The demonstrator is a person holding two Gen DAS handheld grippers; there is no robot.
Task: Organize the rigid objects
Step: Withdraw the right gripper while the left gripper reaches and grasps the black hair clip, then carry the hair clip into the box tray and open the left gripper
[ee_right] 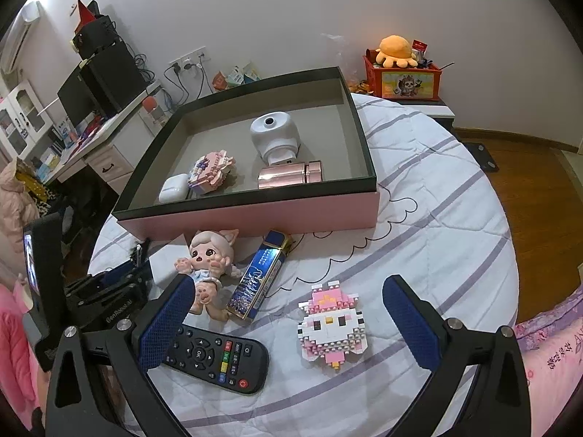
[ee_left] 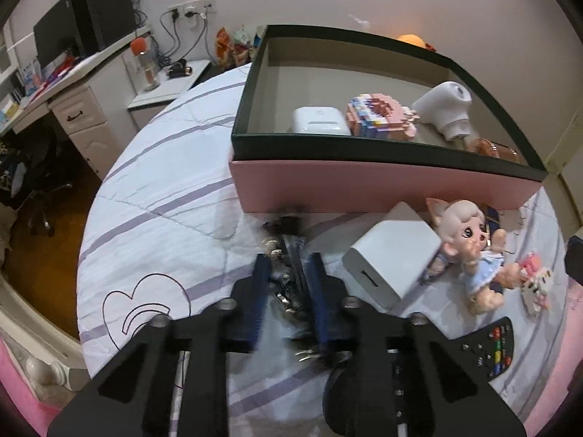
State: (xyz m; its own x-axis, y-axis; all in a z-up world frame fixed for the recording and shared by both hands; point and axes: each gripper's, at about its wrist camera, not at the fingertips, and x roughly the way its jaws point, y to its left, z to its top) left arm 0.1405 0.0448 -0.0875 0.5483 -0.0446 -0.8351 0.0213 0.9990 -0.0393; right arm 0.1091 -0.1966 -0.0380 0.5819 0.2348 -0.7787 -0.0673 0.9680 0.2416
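The left gripper [ee_left: 288, 273] is low over the bed [ee_left: 164, 200], just in front of the pink box [ee_left: 364, 185]. Its jaws are nearly shut on a dark, blurry thing [ee_left: 288, 251] with shiny bits. I cannot tell what that thing is.

The right gripper [ee_right: 288, 313] hangs over the bed with its jaws wide open. It holds nothing. Between its blue pads [ee_right: 167, 324] lie a pink and white block kitty [ee_right: 331, 327] and a black remote [ee_right: 215, 357]. The remote touches the left pad.

A little doll [ee_right: 207, 266] with cat ears lies near the box. Just beside the doll is a long blue case [ee_right: 260, 278]. A white square block [ee_left: 391, 255] sits next to the doll on its other side.

Inside the box are a white earbud case [ee_right: 174, 188], a pink block toy [ee_right: 213, 173], a white round gadget [ee_right: 275, 134] and a shiny pink tube [ee_right: 289, 174]. The earbud case and the block toy touch each other.
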